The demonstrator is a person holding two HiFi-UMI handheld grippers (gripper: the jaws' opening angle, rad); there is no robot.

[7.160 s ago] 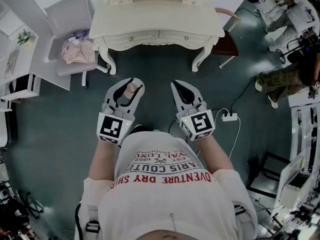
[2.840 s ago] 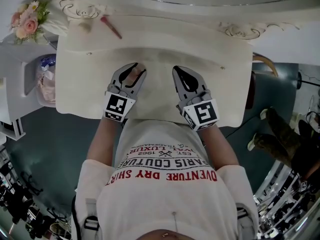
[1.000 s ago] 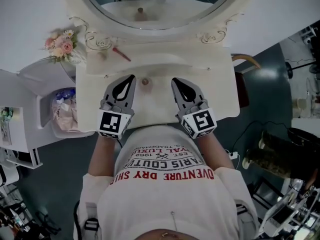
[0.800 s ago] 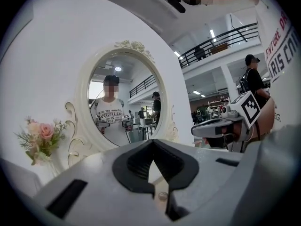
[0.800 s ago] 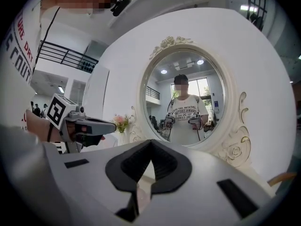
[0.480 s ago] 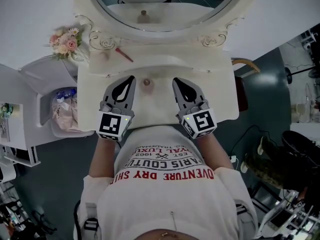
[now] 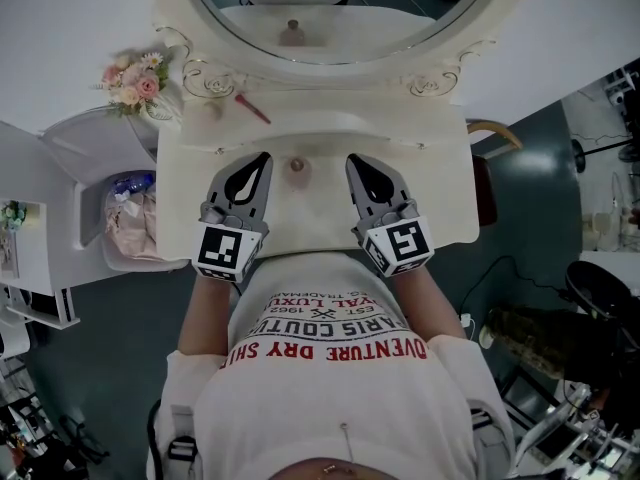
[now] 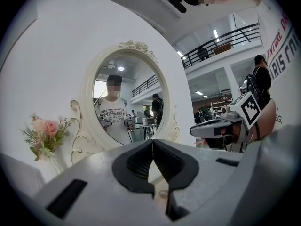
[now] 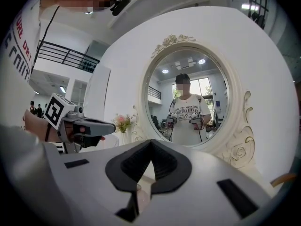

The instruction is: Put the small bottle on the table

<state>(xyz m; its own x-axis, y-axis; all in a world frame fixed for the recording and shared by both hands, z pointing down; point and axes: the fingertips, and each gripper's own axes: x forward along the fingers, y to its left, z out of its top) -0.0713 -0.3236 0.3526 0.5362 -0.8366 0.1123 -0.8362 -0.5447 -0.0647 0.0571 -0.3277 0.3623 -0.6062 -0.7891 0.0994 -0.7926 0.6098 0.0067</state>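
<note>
Oval mirror point(image 7: 400, 13) at 12 o'clock of head view, cream carved frame, w/ reflection of person in white printed tee, a gripper in each hand

Below it, cream dressing surface point(image 7: 440, 193), mostly bare, wavy front edge

White tee w/ red print point(image 7: 340, 368) at 6 o'clock, both forearms reaching fwd over surface's front edge

Pink bundle point(image 7: 125, 226) off the surface at 9 o'clock, lower down on a pale seat

Left gripper point(image 7: 265, 157) over surface at approx 7 o'clock of its ctr, pointing toward 12–1 o'clock. Fingers together, tips meeting, nothing clamped. Same in left gripper view: only a teardrop gap behind the closed tips

Right gripper point(image 7: 352, 159) at approx 5 o'clock of ctr, pointing toward 11–12 o'clock. Fingers likewise closed tip to tip, nothing clamped, per right gripper view

Both grippers side by side, level w/ each other

Flowers point(image 7: 133, 80), pink & white, at 10 o'clock corner, just beside mirror frame

Thin red stick point(image 7: 252, 109) lying slanted on back ledge, at 12 o'clock of left gripper tips

Small bottle point(image 7: 296, 165) standing on surface between the two grippers: at 3 o'clock of left tips, 9 o'clock of right tips, near both, touching neither. Also seen reflected in mirror at 12 o'clock
</note>
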